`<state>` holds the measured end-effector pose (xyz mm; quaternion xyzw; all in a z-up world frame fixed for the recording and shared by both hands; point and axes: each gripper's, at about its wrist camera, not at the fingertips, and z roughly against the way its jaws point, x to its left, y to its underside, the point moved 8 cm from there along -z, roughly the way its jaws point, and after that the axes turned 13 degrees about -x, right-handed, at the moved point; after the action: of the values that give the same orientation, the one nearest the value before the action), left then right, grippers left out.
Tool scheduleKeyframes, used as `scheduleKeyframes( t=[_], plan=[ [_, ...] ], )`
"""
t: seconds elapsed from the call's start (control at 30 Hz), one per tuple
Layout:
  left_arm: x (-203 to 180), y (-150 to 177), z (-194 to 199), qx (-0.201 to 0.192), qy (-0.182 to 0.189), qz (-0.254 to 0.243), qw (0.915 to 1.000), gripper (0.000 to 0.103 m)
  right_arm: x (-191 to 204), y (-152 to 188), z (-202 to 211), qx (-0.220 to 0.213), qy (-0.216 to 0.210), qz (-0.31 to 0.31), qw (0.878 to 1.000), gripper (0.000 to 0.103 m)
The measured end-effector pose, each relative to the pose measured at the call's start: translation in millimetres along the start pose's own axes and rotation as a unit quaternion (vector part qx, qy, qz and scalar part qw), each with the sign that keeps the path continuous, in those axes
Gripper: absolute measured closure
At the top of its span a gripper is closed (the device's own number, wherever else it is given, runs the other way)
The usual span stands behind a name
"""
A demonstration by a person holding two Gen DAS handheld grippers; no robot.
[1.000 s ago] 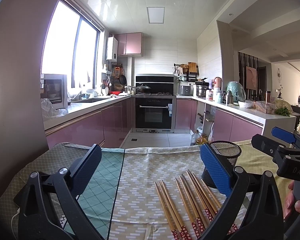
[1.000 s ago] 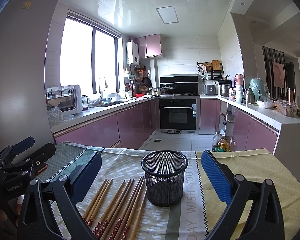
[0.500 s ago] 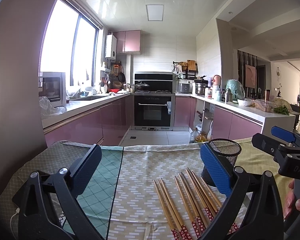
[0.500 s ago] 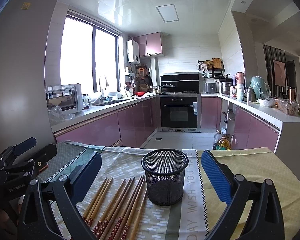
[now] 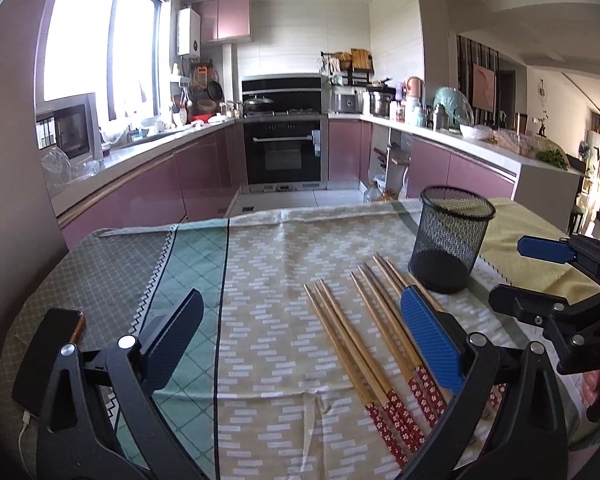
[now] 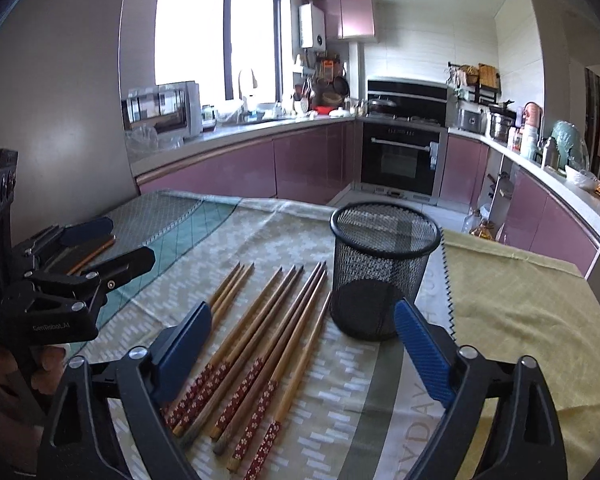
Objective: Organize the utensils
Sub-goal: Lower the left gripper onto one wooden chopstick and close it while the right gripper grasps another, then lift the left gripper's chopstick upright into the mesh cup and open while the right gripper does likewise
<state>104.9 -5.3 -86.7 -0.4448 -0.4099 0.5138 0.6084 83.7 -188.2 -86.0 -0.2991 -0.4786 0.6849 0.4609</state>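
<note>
Left gripper point(image 5: 300, 328) and right gripper point(image 6: 304, 332): jaws wide open, holding nothing; chopsticks point(image 6: 268, 340) flat, tips toward frame top, red handles toward bottom.

"genrobot.ai" on the left gripper point(image 6: 104, 248); "day" on the tablecloth point(image 6: 414, 432)

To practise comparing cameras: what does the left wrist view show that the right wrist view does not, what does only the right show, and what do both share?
Only the left wrist view shows the phone lying flat with its cable plugged in, and the living room beyond the counter. Only the right wrist view shows lettering on the cloth and the mesh cup's empty inside. Both show the chopsticks lying beside the cup, and both grippers, left gripper and right gripper, open and holding nothing.
</note>
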Motion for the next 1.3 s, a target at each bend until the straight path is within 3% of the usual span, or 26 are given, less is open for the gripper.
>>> scheduleKeyframes(
  t=[0.1,0.23,0.53,0.9,1.0,1.07,1.3],
  plan=[
    [-3,17,-16,0.047,0.009,-0.016,0.9987,0.01,-4,13,-27,0.029,0.005,0.007,1.0,0.037],
    [-3,38,-34,0.096,0.035,0.0,0.9947,0.022,-4,30,-38,0.07,-0.002,-0.033,0.997,0.052],
    [-7,66,-60,0.176,0.055,-0.003,0.9828,0.044,-6,48,-48,0.133,-0.012,-0.058,0.989,0.071],
    [-10,68,-78,0.201,0.075,-0.015,0.9766,0.056,-8,51,-58,0.15,0.001,-0.028,0.988,0.082],
    [-13,66,-80,0.201,0.076,-0.017,0.9765,0.067,-7,51,-60,0.152,-0.006,-0.029,0.988,0.089],
    [-14,65,-81,0.202,0.08,-0.008,0.976,0.084,-8,51,-59,0.153,-0.013,-0.038,0.987,0.095],
    [-12,63,-78,0.199,0.075,0.02,0.977,0.095,-9,47,-53,0.14,-0.024,-0.053,0.988,0.097]
  ],
)
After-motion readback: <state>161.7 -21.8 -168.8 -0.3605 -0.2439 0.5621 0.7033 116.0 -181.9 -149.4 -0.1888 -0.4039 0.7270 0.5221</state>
